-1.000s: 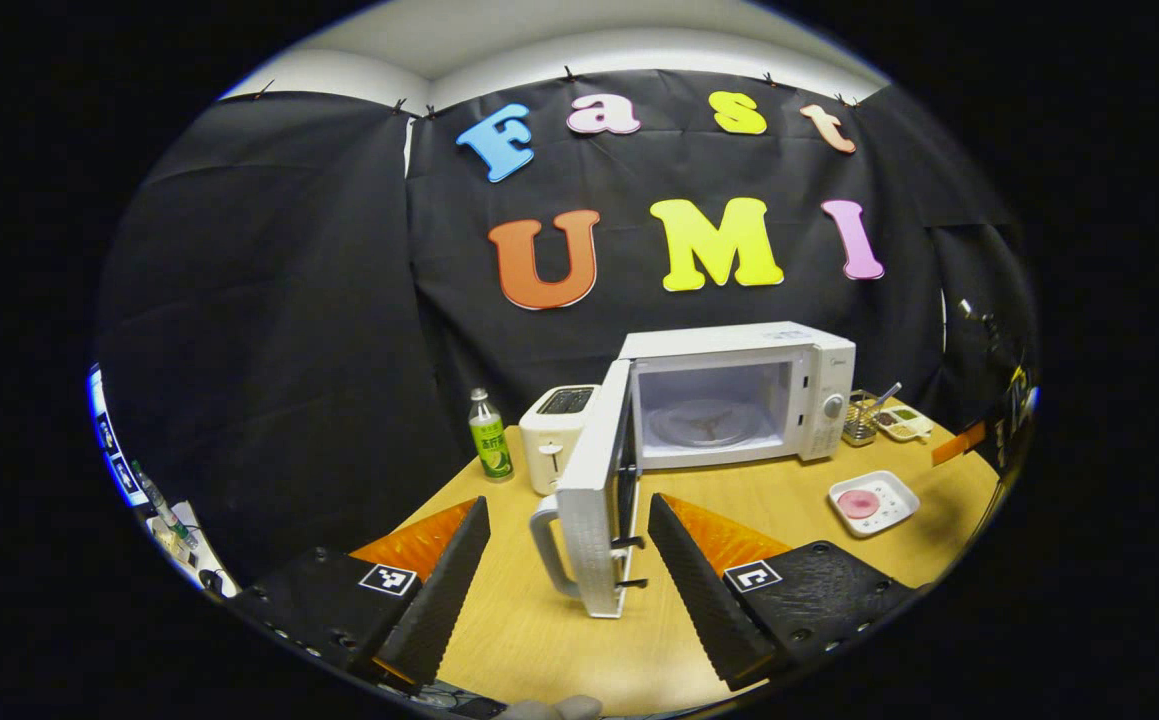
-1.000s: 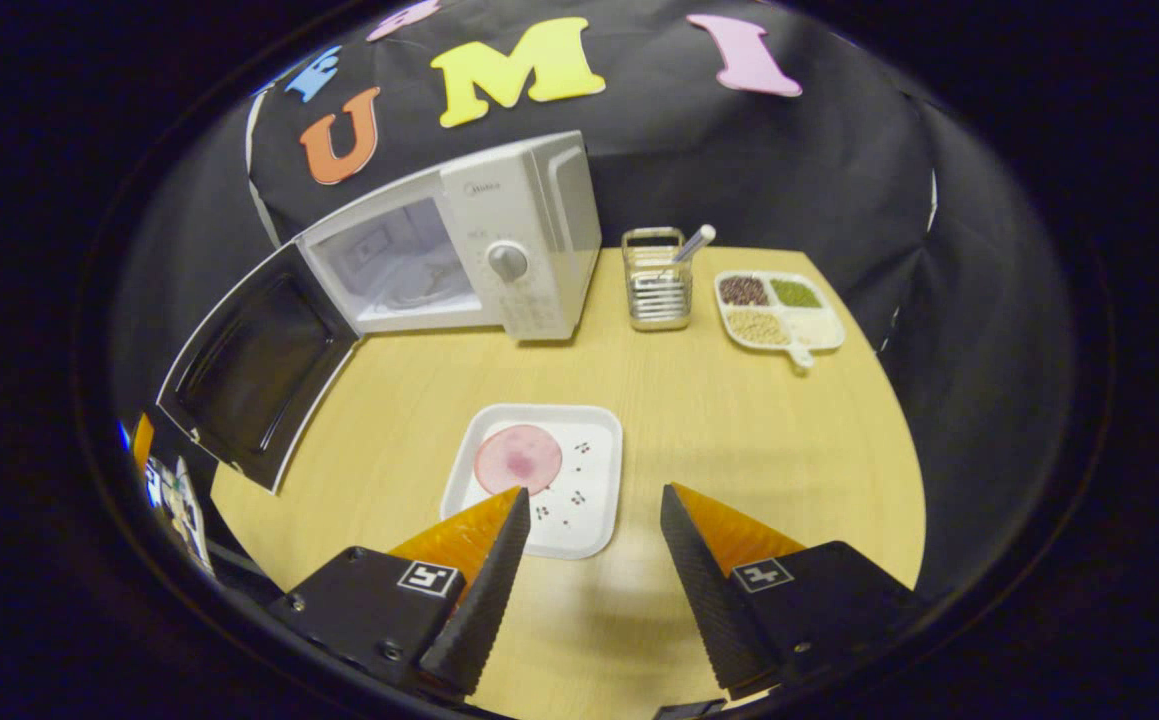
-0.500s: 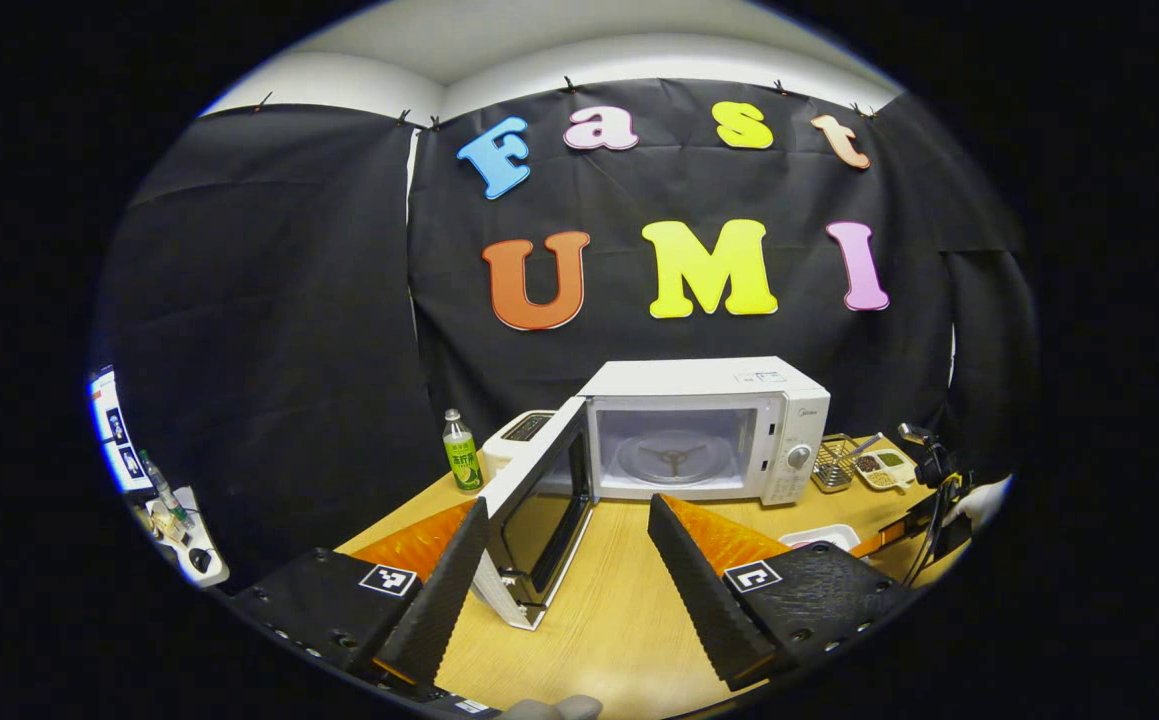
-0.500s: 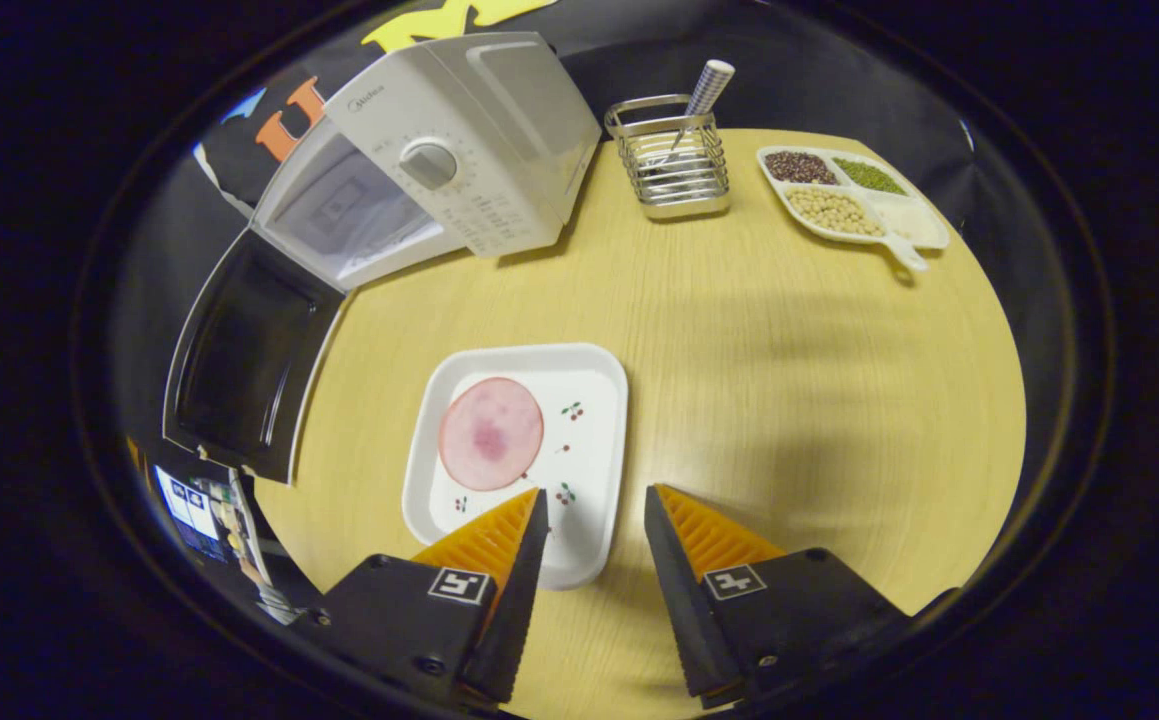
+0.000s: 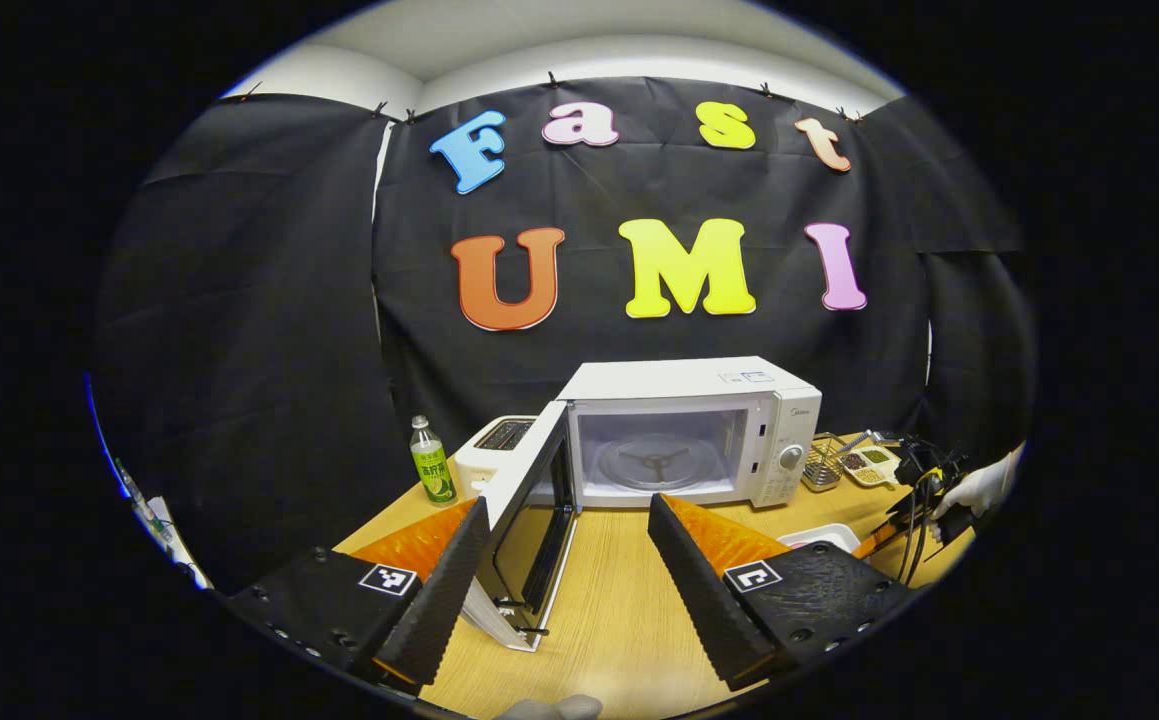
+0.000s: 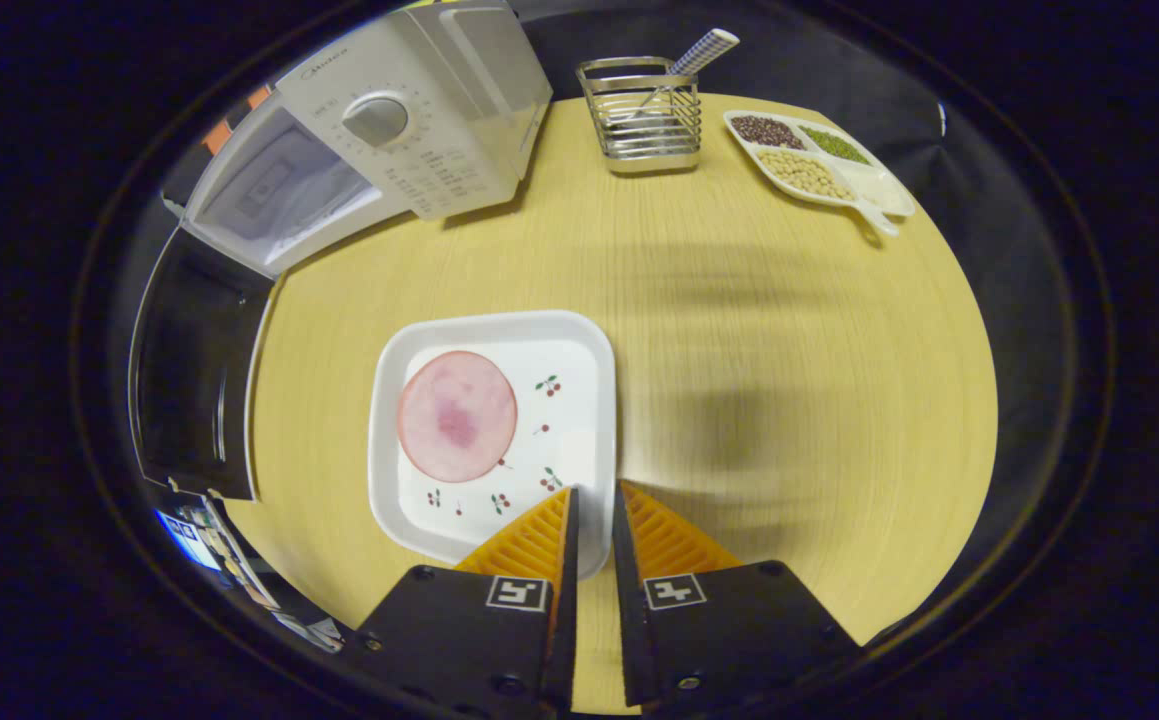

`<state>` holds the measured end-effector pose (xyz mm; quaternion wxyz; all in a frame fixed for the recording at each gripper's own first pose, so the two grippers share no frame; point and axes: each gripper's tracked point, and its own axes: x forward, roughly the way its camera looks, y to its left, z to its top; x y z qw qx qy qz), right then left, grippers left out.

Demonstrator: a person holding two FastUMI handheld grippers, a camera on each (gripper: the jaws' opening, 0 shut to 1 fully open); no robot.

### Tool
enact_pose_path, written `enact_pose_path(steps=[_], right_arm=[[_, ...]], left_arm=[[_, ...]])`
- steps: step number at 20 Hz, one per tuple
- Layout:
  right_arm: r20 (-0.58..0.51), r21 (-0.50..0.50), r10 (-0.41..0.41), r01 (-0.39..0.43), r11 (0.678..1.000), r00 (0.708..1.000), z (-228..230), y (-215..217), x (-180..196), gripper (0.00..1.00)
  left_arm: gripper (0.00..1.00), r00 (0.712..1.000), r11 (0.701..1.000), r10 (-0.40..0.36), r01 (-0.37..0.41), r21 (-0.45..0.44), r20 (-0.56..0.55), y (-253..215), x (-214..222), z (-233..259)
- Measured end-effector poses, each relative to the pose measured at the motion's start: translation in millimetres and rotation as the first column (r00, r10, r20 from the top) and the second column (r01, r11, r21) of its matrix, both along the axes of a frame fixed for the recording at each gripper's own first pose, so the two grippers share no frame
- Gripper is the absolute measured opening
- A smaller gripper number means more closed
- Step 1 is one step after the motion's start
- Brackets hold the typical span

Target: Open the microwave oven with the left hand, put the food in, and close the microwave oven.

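The white microwave [image 5: 684, 440] stands open with its turntable bare, its door [image 5: 537, 520] swung out toward me. My left gripper [image 5: 568, 503] is open, a little back from the door, holding nothing. A white square plate [image 6: 499, 322] lies on the wooden table with a round pink ham slice [image 6: 457, 415] on it. My right gripper [image 6: 595, 492] is shut on the plate's near right rim, one finger inside the rim and one outside. In the left gripper view that gripper [image 5: 924, 495] shows far right, held by a gloved hand [image 5: 981, 488]. The microwave [image 6: 379, 130] and its door [image 6: 194, 380] lie left of the plate.
A green-labelled bottle [image 5: 429, 475] and a white toaster [image 5: 499, 442] stand left of the microwave. A wire utensil holder [image 6: 644, 115] and a divided dish of beans [image 6: 819, 170] sit at the back right. Bare table [image 6: 769, 330] spreads right of the plate.
My left gripper has drawn back from the door, which has swung wider. My right gripper has come down to the plate and shut its fingers on the rim.
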<state>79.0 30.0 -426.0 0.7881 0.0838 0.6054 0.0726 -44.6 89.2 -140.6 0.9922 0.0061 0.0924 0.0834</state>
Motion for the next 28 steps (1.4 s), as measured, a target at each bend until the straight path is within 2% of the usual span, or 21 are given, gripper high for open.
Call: enact_pose_path(steps=[1,2,6,9,12,13,14,16,17,20,21,22,24,28], right_arm=[[-0.006,-0.016,-0.009,0.009,1.000,1.000,0,0,-2,0.06],[-0.018,-0.019,-0.010,0.009,1.000,1.000,2,1,-3,0.16],[-0.014,-0.045,-0.024,0.023,0.999,1.000,0,0,1,0.04],[-0.024,0.021,-0.079,0.079,0.997,0.997,2,12,-5,0.04],[0.027,0.091,-0.132,0.129,0.987,0.991,7,20,-4,0.04],[0.041,0.119,-0.146,0.140,0.983,0.988,9,24,-5,0.00],[0.056,0.152,-0.170,0.160,0.975,0.984,11,26,-3,0.04],[0.112,0.240,-0.223,0.192,0.952,0.968,18,38,5,0.00],[0.138,0.280,-0.239,0.194,0.940,0.961,25,43,7,0.03],[0.191,0.356,-0.276,0.196,0.914,0.942,35,55,16,0.04],[0.215,0.366,-0.291,0.199,0.909,0.932,39,55,21,0.00],[0.225,0.346,-0.264,0.176,0.921,0.938,35,57,22,0.03],[0.213,0.285,-0.232,0.167,0.944,0.949,28,45,15,0.03],[0.123,0.233,-0.189,0.157,0.960,0.974,14,37,1,0.04]], left_arm=[[0.96,1.000,1.000,-0.009,0.009,0.004,0.003,3,2,-2],[0.96,1.000,1.000,-0.013,0.013,0.006,-0.003,8,2,-7],[0.96,1.000,0.999,-0.024,0.024,-0.028,-0.005,15,8,-15],[0.96,0.999,0.998,-0.035,0.034,-0.043,-0.005,18,8,-17],[0.96,0.999,0.999,-0.039,0.039,-0.034,-0.012,22,7,-17],[0.96,0.999,0.999,-0.038,0.038,-0.028,-0.018,24,6,-17],[0.96,0.999,0.999,-0.039,0.039,-0.021,-0.026,25,5,-18],[0.96,0.998,0.999,-0.038,0.038,-0.009,-0.040,26,5,-16],[0.96,0.998,0.999,-0.039,0.039,-0.004,-0.047,26,5,-15],[0.96,0.997,0.999,-0.050,0.050,0.007,-0.051,20,6,-8],[0.96,0.997,0.998,-0.054,0.055,0.010,-0.048,19,8,-5],[0.96,0.997,0.998,-0.062,0.063,0.014,-0.049,15,10,-3],[0.96,0.996,0.997,-0.075,0.077,0.026,-0.043,10,13,1],[0.96,0.995,0.995,-0.097,0.098,0.024,-0.022,1,16,7]])
